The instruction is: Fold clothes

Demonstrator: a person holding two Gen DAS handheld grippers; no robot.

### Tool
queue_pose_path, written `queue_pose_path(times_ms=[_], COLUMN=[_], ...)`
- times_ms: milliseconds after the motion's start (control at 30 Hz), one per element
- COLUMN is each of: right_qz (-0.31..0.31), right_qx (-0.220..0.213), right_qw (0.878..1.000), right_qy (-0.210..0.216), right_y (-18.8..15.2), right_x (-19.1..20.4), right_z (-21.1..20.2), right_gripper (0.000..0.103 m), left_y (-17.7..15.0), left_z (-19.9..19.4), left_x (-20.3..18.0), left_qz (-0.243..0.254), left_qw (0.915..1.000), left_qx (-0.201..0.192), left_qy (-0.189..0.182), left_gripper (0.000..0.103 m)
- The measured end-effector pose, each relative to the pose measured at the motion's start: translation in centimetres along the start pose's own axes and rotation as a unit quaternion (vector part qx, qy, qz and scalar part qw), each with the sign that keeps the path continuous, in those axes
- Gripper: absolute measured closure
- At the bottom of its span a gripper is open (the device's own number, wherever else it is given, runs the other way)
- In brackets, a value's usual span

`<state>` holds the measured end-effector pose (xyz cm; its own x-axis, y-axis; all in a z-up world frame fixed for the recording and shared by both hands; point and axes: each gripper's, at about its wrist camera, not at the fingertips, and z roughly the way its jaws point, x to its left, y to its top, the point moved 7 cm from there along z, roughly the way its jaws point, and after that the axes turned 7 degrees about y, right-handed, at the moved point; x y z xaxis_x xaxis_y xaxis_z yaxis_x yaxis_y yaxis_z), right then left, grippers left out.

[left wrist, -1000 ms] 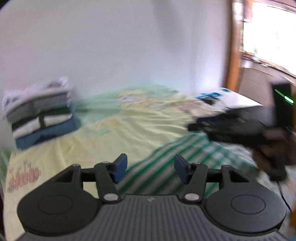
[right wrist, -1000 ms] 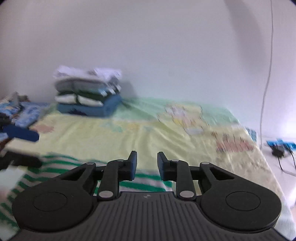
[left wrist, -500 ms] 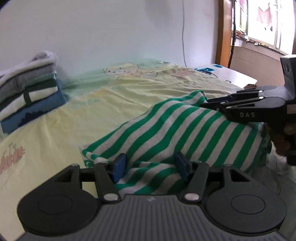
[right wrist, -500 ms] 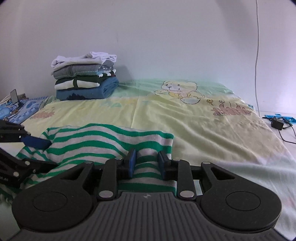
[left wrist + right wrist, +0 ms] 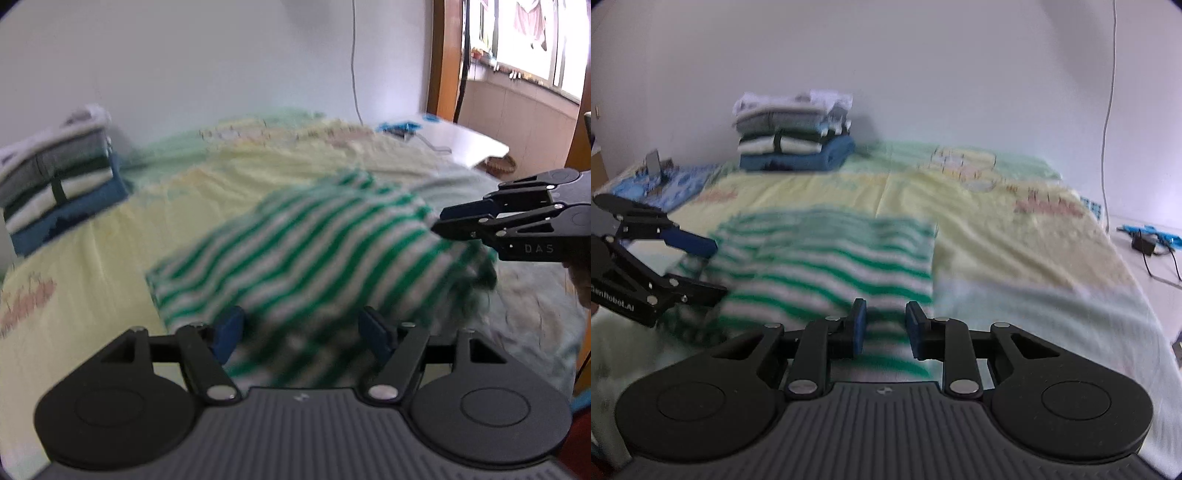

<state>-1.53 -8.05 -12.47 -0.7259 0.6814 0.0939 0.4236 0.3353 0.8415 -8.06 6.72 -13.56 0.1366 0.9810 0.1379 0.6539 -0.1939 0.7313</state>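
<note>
A green and white striped garment (image 5: pixel 306 251) lies folded over on the pale yellow bed sheet (image 5: pixel 110 258); it also shows in the right wrist view (image 5: pixel 827 258), blurred. My left gripper (image 5: pixel 303 332) is open just above the garment's near edge, nothing between its blue pads. My right gripper (image 5: pixel 884 328) is open with a narrower gap over the garment's near right part. In the left wrist view the right gripper (image 5: pixel 443 221) sits at the garment's right edge. In the right wrist view the left gripper (image 5: pixel 713 269) sits at its left edge.
A stack of folded clothes (image 5: pixel 794 136) stands at the back of the bed by the white wall; it also shows in the left wrist view (image 5: pixel 59 170). A cable and charger (image 5: pixel 1145 243) lie on the floor at right. A window and wooden door frame (image 5: pixel 447 59) are at far right.
The striped garment has been brought onto the bed and laid down. Both grippers have drawn back slightly from it, and the right gripper's gap has widened a little.
</note>
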Motion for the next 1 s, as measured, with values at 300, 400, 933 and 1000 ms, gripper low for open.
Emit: queue_pose_path(times_ms=[300, 400, 933, 1000], right_qz=[-0.015, -0.028, 0.003, 0.037], right_qx=[-0.012, -0.006, 0.071, 0.060], right_qw=[1.000, 0.999, 0.993, 0.993], right_qy=[0.014, 0.022, 0.090, 0.091], right_y=[0.2, 0.1, -1.2, -1.1], right_x=[-0.5, -0.9, 0.7, 0.5], right_z=[-1.0, -2.6, -1.4, -0.9], right_gripper=[0.077, 0.076, 0.098, 0.098], left_y=[-1.4, -1.2, 4.2, 4.4], left_z=[-0.2, -1.0, -2.5, -2.1], left_x=[-0.1, -0.3, -6.1, -7.2], left_qz=[0.025, 0.029, 0.041, 0.051], left_qw=[0.9996, 0.9994, 0.9963, 0.9951], left_qx=[0.010, 0.007, -0.062, -0.063], left_qy=[0.006, 0.019, -0.044, -0.057], left_gripper=[0.028, 0.029, 0.016, 0.016])
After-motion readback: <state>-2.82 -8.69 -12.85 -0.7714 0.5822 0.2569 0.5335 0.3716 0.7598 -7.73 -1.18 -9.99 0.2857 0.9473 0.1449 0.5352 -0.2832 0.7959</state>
